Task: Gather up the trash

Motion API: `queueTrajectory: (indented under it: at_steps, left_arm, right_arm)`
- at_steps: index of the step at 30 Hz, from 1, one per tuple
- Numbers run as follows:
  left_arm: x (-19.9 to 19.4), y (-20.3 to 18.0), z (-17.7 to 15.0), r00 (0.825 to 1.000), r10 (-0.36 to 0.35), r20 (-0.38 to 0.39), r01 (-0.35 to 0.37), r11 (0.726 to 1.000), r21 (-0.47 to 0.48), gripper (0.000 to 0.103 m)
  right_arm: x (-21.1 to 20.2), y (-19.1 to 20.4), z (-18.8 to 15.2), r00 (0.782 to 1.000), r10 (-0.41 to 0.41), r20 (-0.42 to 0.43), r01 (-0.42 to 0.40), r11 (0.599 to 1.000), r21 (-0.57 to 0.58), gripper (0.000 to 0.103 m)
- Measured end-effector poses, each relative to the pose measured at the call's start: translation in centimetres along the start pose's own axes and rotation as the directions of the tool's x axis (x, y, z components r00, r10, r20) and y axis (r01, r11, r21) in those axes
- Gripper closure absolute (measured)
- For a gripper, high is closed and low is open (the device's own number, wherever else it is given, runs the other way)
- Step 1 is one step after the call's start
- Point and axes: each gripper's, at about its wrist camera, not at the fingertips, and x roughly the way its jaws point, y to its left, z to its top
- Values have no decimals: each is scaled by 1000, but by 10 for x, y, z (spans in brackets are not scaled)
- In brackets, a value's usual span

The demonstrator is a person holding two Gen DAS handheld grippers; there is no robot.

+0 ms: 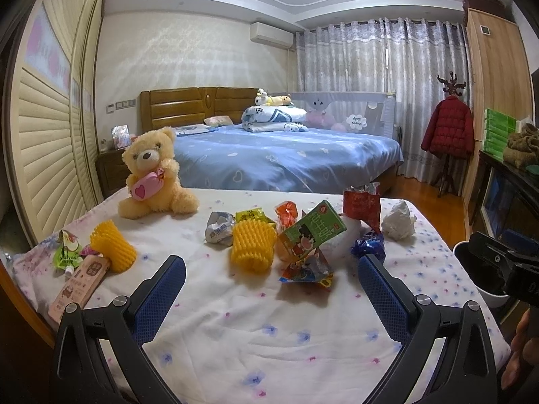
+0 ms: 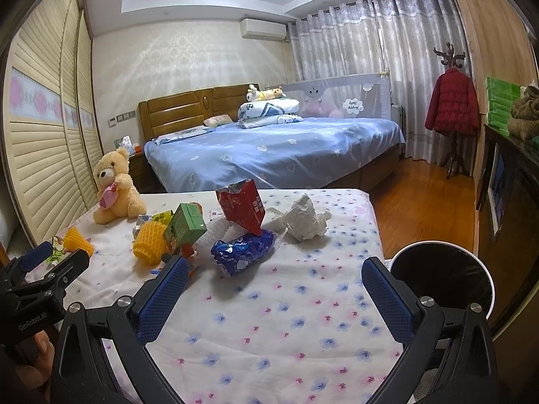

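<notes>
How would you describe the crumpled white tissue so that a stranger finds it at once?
Start at the flowered bedsheet in front. Near its far right edge, just right of the red snack bag, lies the crumpled tissue: the only plain white, unprinted piece among coloured wrappers.

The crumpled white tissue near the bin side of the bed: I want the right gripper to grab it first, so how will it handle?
The crumpled white tissue looks loosely balled, so it is probably very light and will squash between the fingers. Lying on soft floral bedding, it would likely slide or tumble if pushed.
</notes>
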Motion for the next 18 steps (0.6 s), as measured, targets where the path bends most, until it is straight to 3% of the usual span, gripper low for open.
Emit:
queueTrajectory:
  at_steps: [18]
  left_arm:
    - [47, 22, 7, 987, -69, -143, 61, 996, -57, 1]
  right_arm:
    - [49, 6, -4, 986, 75, -146, -67, 996, 60, 1]
